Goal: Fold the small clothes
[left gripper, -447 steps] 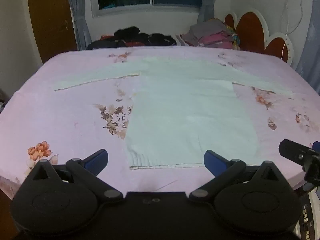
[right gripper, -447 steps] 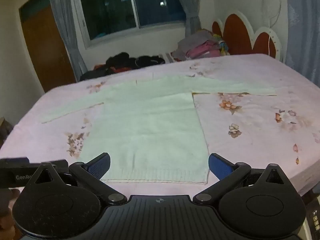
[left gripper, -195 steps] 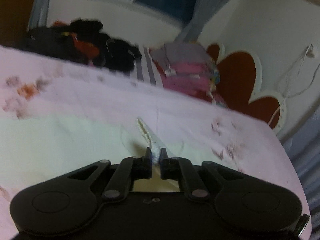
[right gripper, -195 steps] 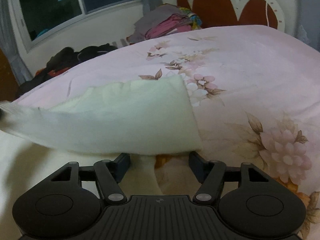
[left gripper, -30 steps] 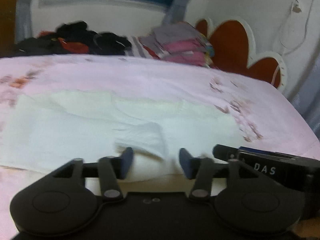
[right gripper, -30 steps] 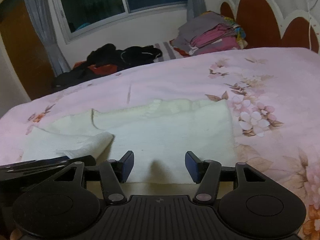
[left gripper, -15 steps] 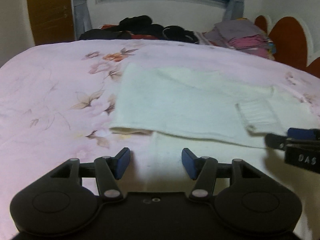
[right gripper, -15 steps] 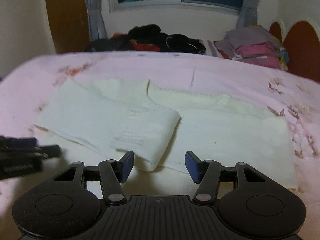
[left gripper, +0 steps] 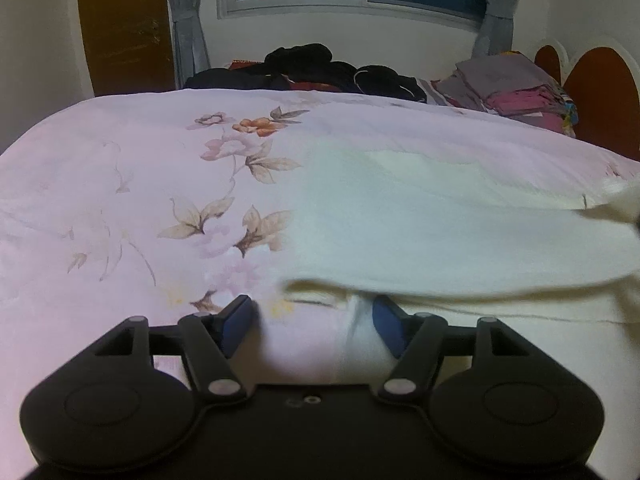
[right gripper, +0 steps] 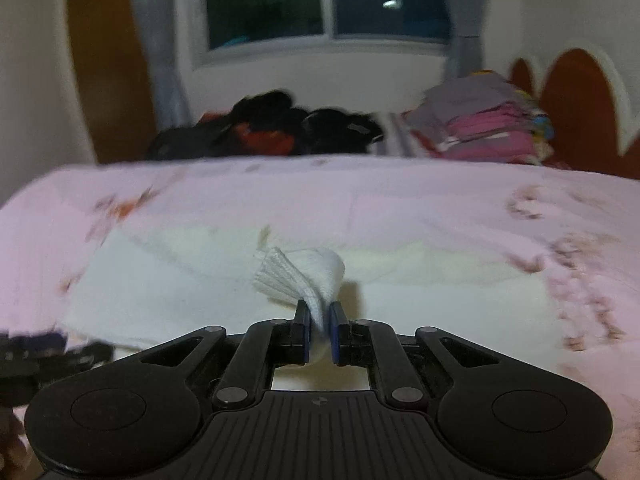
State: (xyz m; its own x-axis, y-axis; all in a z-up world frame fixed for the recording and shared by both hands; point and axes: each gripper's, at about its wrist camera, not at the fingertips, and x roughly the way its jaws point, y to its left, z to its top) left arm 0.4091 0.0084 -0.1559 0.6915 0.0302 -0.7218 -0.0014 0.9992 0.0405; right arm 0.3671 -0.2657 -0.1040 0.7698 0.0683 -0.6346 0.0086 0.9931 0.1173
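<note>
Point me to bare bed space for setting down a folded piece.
Free: the pink floral bedspread left of the cream knit sweater, up to the dark clothes heap. Also right of the sweater in the right wrist view. Crowded: far edge, with the folded pink-and-grey stack.

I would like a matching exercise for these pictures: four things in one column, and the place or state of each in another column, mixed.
Things:
1. sweater cuff
2. left tongs
3. black clothes
4. folded pink clothes

Places or states:
A. by the headboard
B. pinched in the right tongs
C. under the window
D. opening, nothing gripped

Pairs: 1-B, 2-D, 3-C, 4-A
</note>
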